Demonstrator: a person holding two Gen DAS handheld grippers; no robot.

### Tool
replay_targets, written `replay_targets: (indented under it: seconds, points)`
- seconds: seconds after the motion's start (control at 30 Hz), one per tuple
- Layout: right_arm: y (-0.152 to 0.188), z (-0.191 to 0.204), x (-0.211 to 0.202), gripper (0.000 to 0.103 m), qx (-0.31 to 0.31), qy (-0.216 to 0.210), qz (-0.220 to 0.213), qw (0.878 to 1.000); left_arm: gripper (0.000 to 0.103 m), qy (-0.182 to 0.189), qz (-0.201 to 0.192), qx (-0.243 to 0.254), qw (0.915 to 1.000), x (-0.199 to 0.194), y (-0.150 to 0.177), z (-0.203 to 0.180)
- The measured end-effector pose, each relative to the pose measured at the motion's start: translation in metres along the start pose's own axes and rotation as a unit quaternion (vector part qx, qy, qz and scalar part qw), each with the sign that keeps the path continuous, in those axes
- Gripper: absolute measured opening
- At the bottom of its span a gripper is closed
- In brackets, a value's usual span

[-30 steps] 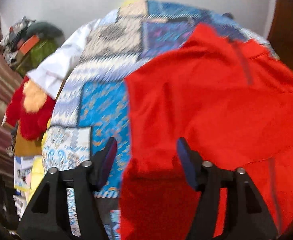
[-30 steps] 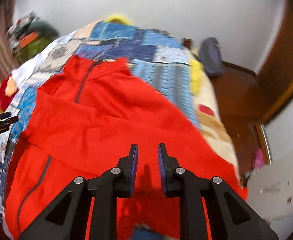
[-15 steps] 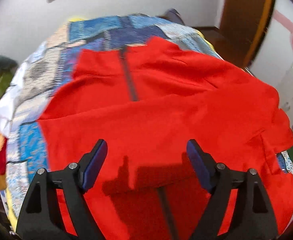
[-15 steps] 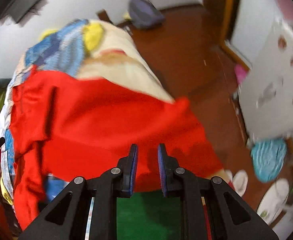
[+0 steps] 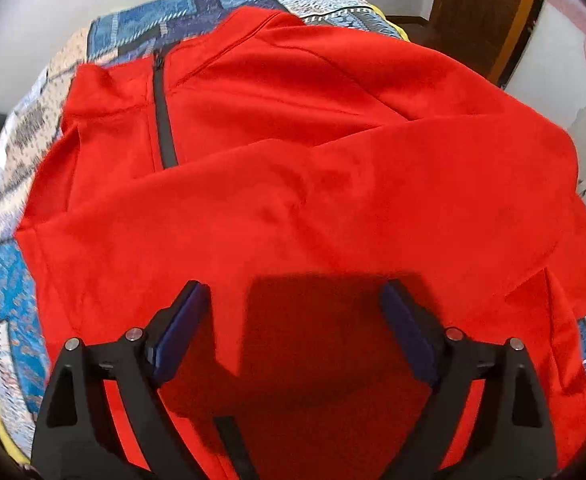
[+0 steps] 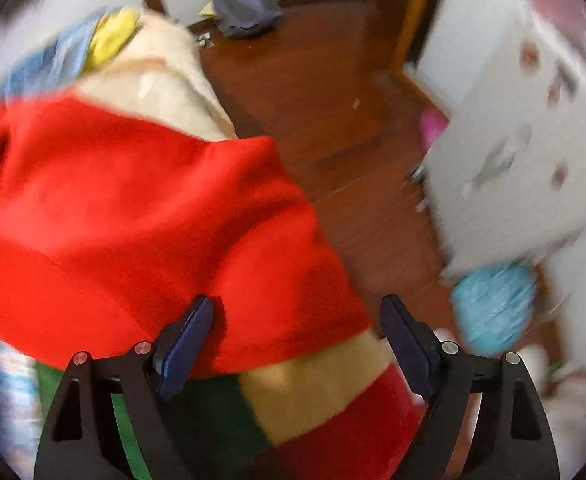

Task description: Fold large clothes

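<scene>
**poster1:** White walls and a dark wooden floor (image 6: 333, 92) are seen around a bed that's covered by a blue patchwork quilt (image 5: 13, 280). So where's the red jacket (image 5: 293, 184) found?

**poster2:** It's spread across most of the quilt, front side up, with a dark zipper (image 5: 164, 120) shown running down from the collar at the far end. One red layer is laid over the lower end of the zipper. In the right wrist view a red edge is seen hanging over the side of the bed, above a striped blanket (image 6: 313, 384) in green, tan and red. That view is pretty blurred tbh.

**poster1:** And the grippers?

**poster2:** The left gripper (image 5: 293, 312) is held over the near part of the jacket with its jaws spread wide, nothing pinched; its shadow is cast on the fabric. The right gripper (image 6: 297, 320) is released too, jaws wide apart, positioned at the jacket edge by the bedside. Whether cloth is touched by either can't be told.

**poster1:** Anything else on the floor?

**poster2:** A grey bag (image 6: 245, 4) is seen by the far wall, and a light blue bundle (image 6: 493, 304) beside a white cabinet (image 6: 533, 152).
</scene>
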State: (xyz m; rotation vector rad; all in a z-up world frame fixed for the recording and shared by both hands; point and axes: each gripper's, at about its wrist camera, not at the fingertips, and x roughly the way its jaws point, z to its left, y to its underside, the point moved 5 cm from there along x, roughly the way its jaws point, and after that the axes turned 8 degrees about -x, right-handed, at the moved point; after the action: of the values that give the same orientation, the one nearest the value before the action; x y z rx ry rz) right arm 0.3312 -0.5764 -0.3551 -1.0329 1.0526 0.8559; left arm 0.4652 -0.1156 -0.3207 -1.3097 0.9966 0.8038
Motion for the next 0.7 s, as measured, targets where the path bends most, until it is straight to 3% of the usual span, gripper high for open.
replay_targets:
  seconds: [0.1,0.17,0.33,0.4,0.47,0.5,0.63,0.7]
  points:
    - [0.003,-0.017,-0.006,0.084,0.071,-0.072,-0.002,0.995,0.093,0.005,0.000,-0.008,1.0000,0.001,0.001,0.003]
    - [0.006,-0.020,-0.001,0.083,0.096,-0.097,0.003,0.991,0.093,0.001,-0.003,-0.006,1.0000,0.000,0.001,0.001]
    - [0.001,-0.012,0.015,0.076,0.102,-0.090,0.011,0.991,0.093,-0.007,-0.010,0.000,0.9999,-0.002,0.002,-0.001]
    - [-0.005,-0.009,0.020,0.066,0.097,-0.086,0.007,0.992,0.093,-0.012,-0.013,0.003,0.9998,-0.003,0.002,-0.002]
    - [-0.011,-0.002,0.027,0.047,0.105,-0.099,0.009,0.990,0.093,-0.020,-0.020,0.009,0.9996,-0.007,0.002,-0.004]
    - [-0.013,-0.002,0.029,0.045,0.108,-0.094,0.009,0.990,0.093,-0.023,-0.022,0.012,0.9994,-0.008,0.002,-0.004]
    - [-0.025,0.007,0.016,0.013,0.079,-0.064,-0.013,0.995,0.092,-0.035,-0.035,0.025,0.9985,-0.016,0.003,-0.008]
    - [-0.034,0.017,-0.003,0.008,0.067,-0.076,-0.039,0.994,0.092,-0.032,-0.047,0.028,0.9980,-0.025,0.002,-0.009]
